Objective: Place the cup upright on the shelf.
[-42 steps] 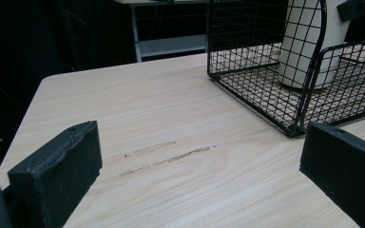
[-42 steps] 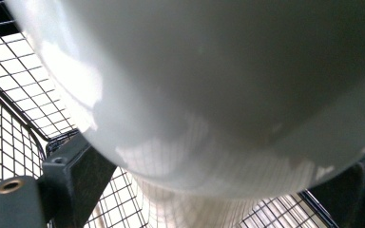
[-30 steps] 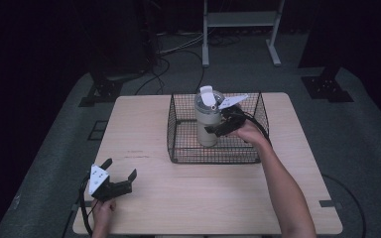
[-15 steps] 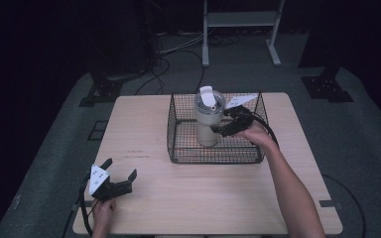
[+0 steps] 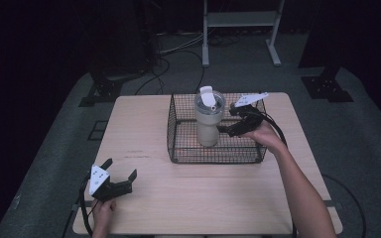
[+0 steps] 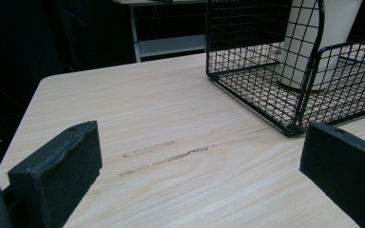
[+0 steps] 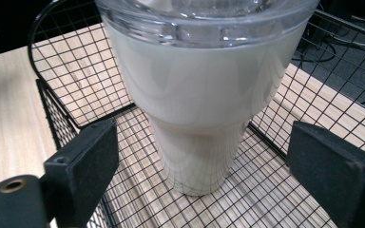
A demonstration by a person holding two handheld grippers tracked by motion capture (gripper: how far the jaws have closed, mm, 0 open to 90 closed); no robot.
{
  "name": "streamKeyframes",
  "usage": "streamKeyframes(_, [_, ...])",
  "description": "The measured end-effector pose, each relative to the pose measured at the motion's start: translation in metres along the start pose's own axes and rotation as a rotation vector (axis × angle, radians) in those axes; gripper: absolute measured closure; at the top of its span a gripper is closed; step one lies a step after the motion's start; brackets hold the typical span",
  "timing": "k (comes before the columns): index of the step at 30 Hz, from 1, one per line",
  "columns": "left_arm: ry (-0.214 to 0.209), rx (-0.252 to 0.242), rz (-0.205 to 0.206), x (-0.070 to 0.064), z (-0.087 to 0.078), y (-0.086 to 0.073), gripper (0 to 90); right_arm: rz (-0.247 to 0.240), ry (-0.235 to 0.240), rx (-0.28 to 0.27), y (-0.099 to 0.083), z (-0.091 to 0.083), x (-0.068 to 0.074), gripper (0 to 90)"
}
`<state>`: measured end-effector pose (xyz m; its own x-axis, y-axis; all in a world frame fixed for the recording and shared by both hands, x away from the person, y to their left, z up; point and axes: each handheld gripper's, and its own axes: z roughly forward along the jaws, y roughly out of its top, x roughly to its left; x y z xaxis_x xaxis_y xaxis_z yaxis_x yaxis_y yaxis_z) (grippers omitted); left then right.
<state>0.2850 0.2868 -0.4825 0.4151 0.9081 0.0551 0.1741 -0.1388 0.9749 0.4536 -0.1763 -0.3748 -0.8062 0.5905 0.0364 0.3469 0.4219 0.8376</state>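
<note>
While the cup (image 5: 209,118) is standing upright inside the wire basket (image 5: 178,144) at the far middle of the table (image 5: 218,188), the right gripper (image 5: 226,126) is reaching in from the cup's right side w/ its jaws apart. In the right gripper view the cup (image 7: 195,95) is sitting between the two open jaws, not touching them, w/ a clear lid on top. The left gripper (image 5: 121,174) is resting low near the table's front left corner, well apart from the basket, jaws apart too & holding nothing. In the left gripper view the basket (image 6: 266,90) is sitting ahead to the right.
</note>
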Motion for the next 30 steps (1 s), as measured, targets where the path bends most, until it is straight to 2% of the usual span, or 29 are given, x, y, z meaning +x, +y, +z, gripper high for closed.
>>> streamKeyframes(7, [0.001, 0.000, 0.000, 0.000, 0.000, 0.000, 0.0, 0.002, -0.001, -0.002, 0.001, -0.008, 0.004, 10.1])
streamKeyframes(20, [0.003, 0.001, 0.000, 0.000, 0.000, 0.000, 0.0, -0.029, -0.007, -0.002, 0.003, -0.029, 0.011, 10.1])
streamKeyframes(30, [0.003, 0.001, 0.001, 0.000, 0.000, 0.000, 0.0, -0.036, 0.000, 0.002, -0.002, -0.043, 0.015, 10.2])
